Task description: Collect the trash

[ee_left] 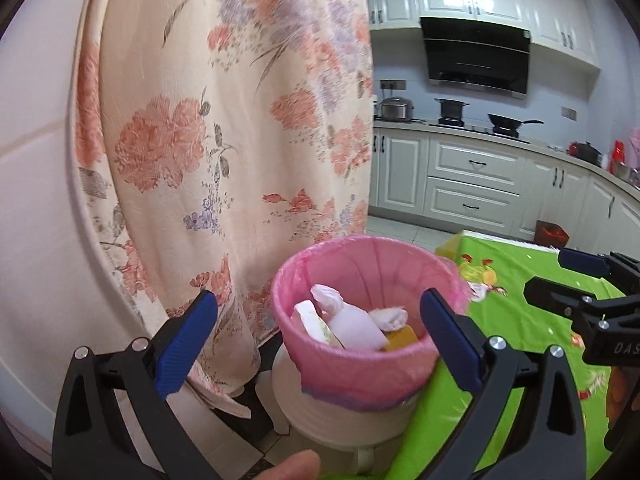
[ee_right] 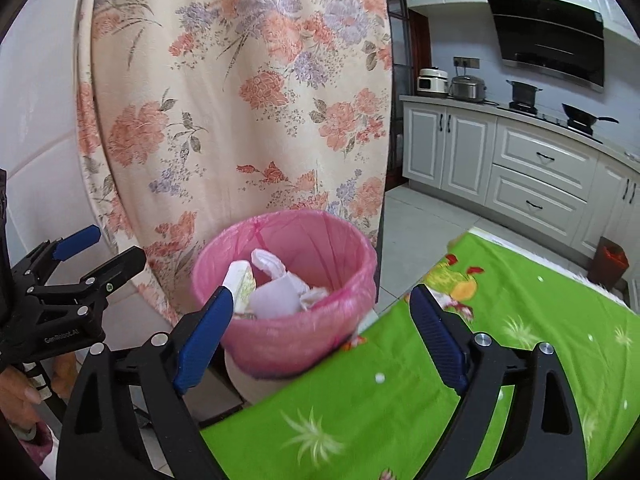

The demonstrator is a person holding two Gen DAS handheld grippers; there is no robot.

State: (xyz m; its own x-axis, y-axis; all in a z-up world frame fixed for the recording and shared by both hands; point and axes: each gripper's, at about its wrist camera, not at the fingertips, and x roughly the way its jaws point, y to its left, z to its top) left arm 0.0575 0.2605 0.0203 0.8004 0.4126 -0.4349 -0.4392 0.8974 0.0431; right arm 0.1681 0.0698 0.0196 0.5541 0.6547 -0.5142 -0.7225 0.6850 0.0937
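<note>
A white bin with a pink bag liner stands beside the corner of the green-clothed table. Inside lies trash: crumpled white tissues, a white packet and a yellow piece. My left gripper is open, its blue pads level with either side of the bin's rim, with nothing between them. My right gripper is also open and empty, in front of the bin and over the table's corner. Each gripper shows in the other's view: the right one, the left one.
A floral curtain hangs right behind the bin. The green floral tablecloth fills the lower right. White kitchen cabinets, a stove with pans and a small red bin lie beyond. A thumb and a hand hold the handles.
</note>
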